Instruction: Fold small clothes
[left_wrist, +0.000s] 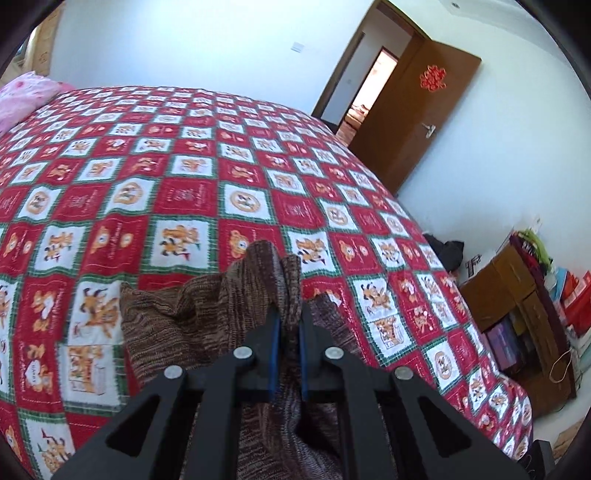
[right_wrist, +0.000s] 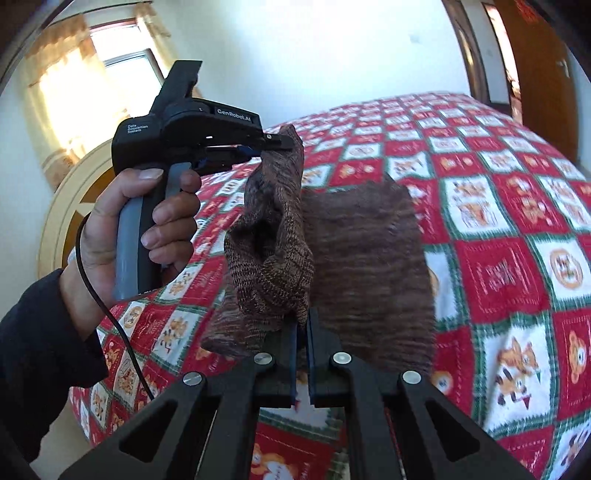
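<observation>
A brown knitted garment (right_wrist: 365, 258) is held up over the bed, its lower part resting on the red checked quilt (right_wrist: 498, 258). My left gripper (left_wrist: 289, 314) is shut on one upper edge of the garment (left_wrist: 258, 280). It also shows in the right wrist view (right_wrist: 284, 142), held in a hand, pinching the cloth's far corner. My right gripper (right_wrist: 302, 325) is shut on the near edge, where the cloth bunches into a thick fold (right_wrist: 273, 251).
The quilt (left_wrist: 184, 166) covers a large bed. A pink pillow (left_wrist: 22, 96) lies at its far left. An open brown door (left_wrist: 417, 122) and a low wooden cabinet (left_wrist: 517, 317) with clutter stand to the right. A curtained window (right_wrist: 85, 85) is behind the left hand.
</observation>
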